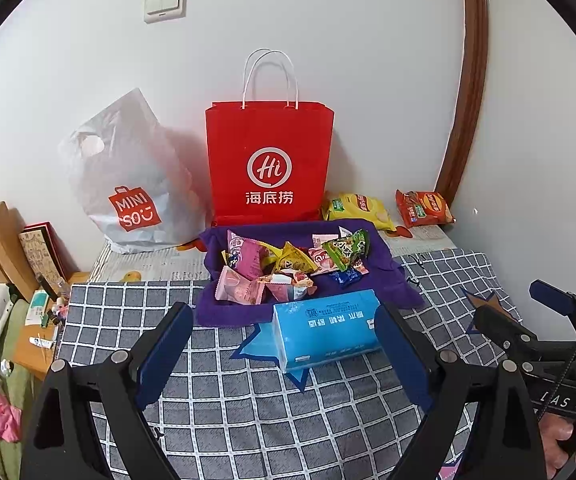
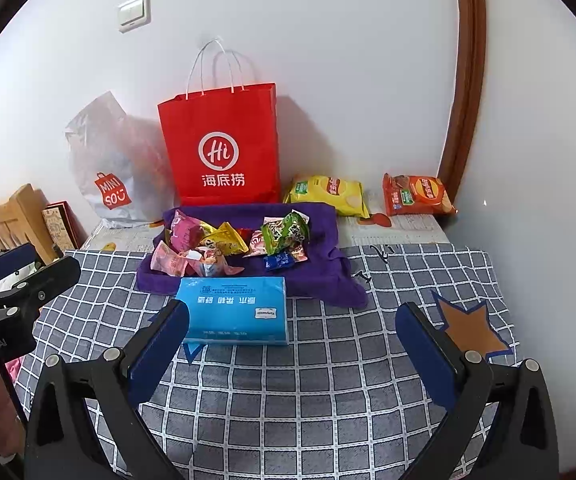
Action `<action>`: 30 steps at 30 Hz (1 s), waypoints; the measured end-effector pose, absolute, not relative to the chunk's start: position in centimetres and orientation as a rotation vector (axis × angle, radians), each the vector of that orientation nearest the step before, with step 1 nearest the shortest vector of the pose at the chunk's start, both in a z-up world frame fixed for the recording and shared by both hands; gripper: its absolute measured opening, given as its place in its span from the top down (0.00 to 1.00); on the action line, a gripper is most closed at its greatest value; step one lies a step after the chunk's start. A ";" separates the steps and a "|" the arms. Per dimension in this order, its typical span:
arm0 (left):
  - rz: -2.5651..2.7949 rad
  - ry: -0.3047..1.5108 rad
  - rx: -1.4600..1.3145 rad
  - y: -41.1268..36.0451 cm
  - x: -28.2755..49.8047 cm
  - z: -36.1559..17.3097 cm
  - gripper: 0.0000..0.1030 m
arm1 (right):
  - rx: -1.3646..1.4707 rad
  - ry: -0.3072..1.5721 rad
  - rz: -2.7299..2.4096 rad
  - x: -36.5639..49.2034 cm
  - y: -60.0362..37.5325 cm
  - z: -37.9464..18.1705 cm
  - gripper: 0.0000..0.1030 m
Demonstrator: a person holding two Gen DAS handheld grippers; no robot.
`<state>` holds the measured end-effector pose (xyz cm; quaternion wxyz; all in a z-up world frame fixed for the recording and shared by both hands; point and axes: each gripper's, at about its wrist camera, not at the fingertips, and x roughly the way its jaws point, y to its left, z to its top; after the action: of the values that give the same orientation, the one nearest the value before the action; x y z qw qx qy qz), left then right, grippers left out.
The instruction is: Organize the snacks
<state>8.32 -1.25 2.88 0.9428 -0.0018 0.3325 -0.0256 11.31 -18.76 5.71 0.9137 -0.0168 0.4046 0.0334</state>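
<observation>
Several small snack packets (image 1: 288,264) lie piled on a purple cloth (image 1: 387,280), also in the right wrist view (image 2: 232,244). A red paper bag (image 1: 270,160) (image 2: 222,144) stands upright behind them against the wall. A yellow chip bag (image 1: 357,208) (image 2: 329,192) and an orange chip bag (image 1: 423,208) (image 2: 417,196) lie to its right. My left gripper (image 1: 284,332) is open and empty, its fingers either side of a blue tissue pack (image 1: 327,328). My right gripper (image 2: 291,332) is open and empty, just right of the tissue pack (image 2: 236,310).
A white MINISO plastic bag (image 1: 128,184) (image 2: 108,168) sits left of the red bag. The table has a grey checked cloth (image 1: 248,400) (image 2: 327,380). A wooden chair and clutter (image 1: 4,264) stand at the left. The wall is close behind.
</observation>
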 end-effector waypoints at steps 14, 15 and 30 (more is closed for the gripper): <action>-0.056 0.680 -0.005 -1.3 8.2 2.8 0.11 | -0.034 0.831 0.061 11.2 -19.1 5.9 0.01; -0.056 0.680 -0.004 -1.4 8.1 2.8 0.11 | -0.033 0.830 0.063 11.2 -19.1 5.9 0.01; -0.056 0.681 -0.014 -1.1 8.0 2.8 0.11 | -0.031 0.818 0.071 10.9 -19.0 6.1 0.01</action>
<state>7.98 -1.10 2.83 0.9422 -0.0069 0.3339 -0.0272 10.91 -18.96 6.10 0.9167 -0.0152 0.3977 0.0346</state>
